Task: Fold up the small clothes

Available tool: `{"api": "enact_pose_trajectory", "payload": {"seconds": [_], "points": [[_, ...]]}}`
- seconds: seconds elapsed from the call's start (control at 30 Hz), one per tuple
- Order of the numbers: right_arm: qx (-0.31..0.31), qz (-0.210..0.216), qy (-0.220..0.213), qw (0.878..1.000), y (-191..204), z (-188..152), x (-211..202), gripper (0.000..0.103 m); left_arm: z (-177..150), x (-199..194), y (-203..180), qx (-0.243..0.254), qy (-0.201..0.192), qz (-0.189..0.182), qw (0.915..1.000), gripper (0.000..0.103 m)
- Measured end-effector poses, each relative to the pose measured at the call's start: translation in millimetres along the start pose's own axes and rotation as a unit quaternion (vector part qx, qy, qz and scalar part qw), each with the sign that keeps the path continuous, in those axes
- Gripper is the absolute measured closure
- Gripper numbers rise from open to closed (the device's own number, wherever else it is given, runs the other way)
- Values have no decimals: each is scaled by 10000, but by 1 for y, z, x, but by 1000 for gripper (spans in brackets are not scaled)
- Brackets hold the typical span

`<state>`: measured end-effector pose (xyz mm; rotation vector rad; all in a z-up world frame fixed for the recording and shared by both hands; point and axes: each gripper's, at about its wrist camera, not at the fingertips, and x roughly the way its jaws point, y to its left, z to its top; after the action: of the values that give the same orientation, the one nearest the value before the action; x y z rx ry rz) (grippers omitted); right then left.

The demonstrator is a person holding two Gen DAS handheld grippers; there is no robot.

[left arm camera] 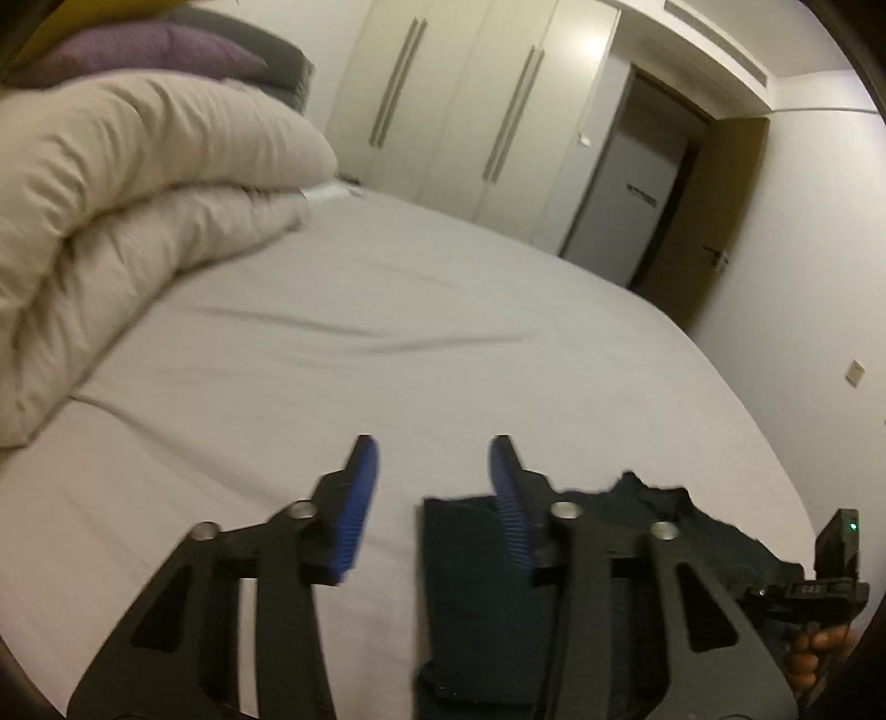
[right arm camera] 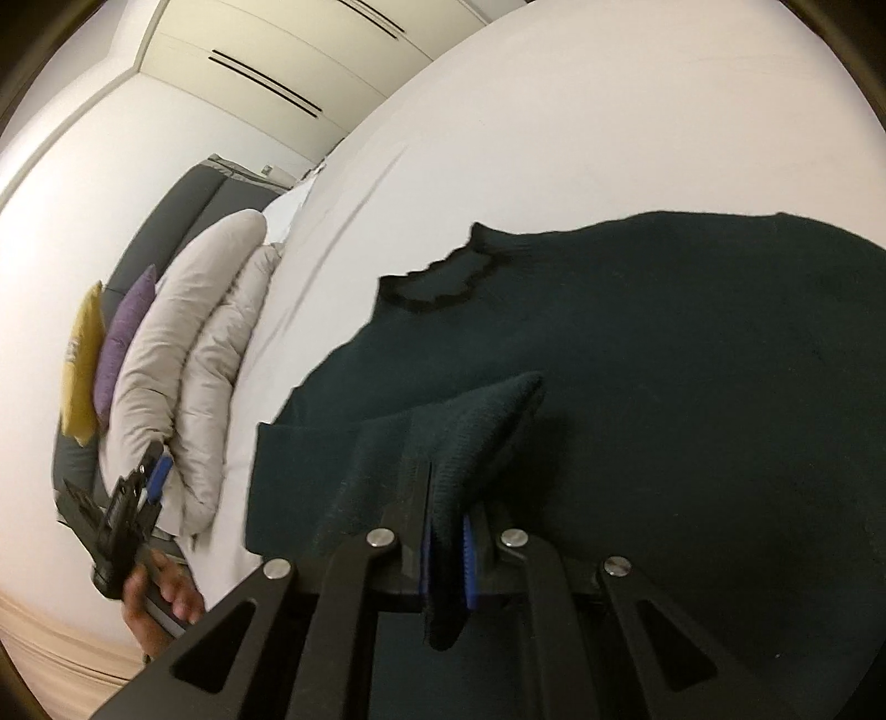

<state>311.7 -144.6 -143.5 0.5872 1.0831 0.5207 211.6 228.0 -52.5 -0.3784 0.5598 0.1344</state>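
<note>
A dark green sweater (right arm camera: pixel 637 343) lies spread on the white bed sheet (right arm camera: pixel 554 111), its black-trimmed neck opening (right arm camera: pixel 437 277) toward the pillows. My right gripper (right arm camera: pixel 443 482) is shut on a fold of the sweater's sleeve (right arm camera: pixel 482 421) and holds it raised over the body. My left gripper (left arm camera: pixel 434 448) is open and empty above the sheet, just left of the sweater's folded edge (left arm camera: pixel 465 581). The left gripper also shows in the right wrist view (right arm camera: pixel 158 465), held by a hand. The right gripper's body shows at the left wrist view's right edge (left arm camera: pixel 830 576).
A folded beige duvet (left arm camera: pixel 122 221) lies at the head of the bed, with a purple cushion (left arm camera: pixel 149 52) and a yellow cushion (right arm camera: pixel 83 360) behind it. White wardrobe doors (left arm camera: pixel 470 99) and a doorway (left arm camera: pixel 642 188) stand beyond the bed.
</note>
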Motion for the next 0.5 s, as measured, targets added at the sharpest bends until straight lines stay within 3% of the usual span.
{"api": "enact_pose_trajectory", "payload": {"seconds": [0.17, 0.27, 0.33, 0.37, 0.5], "points": [[-7, -313, 118, 9994, -3, -1, 13, 91, -38, 43, -20, 618, 688, -70, 9957, 70], [91, -352, 171, 9992, -8, -7, 22, 91, -54, 54, -39, 1116, 760, -37, 9908, 70], [159, -309, 104, 9993, -10, -9, 21, 91, -64, 51, -57, 1625, 661, 106, 9844, 70], [193, -291, 101, 9993, -11, -10, 21, 91, -70, 56, -67, 1973, 728, 270, 9773, 70], [225, -204, 106, 9995, -22, -6, 17, 91, -100, 92, -69, 2327, 1400, 673, 9601, 70]]}}
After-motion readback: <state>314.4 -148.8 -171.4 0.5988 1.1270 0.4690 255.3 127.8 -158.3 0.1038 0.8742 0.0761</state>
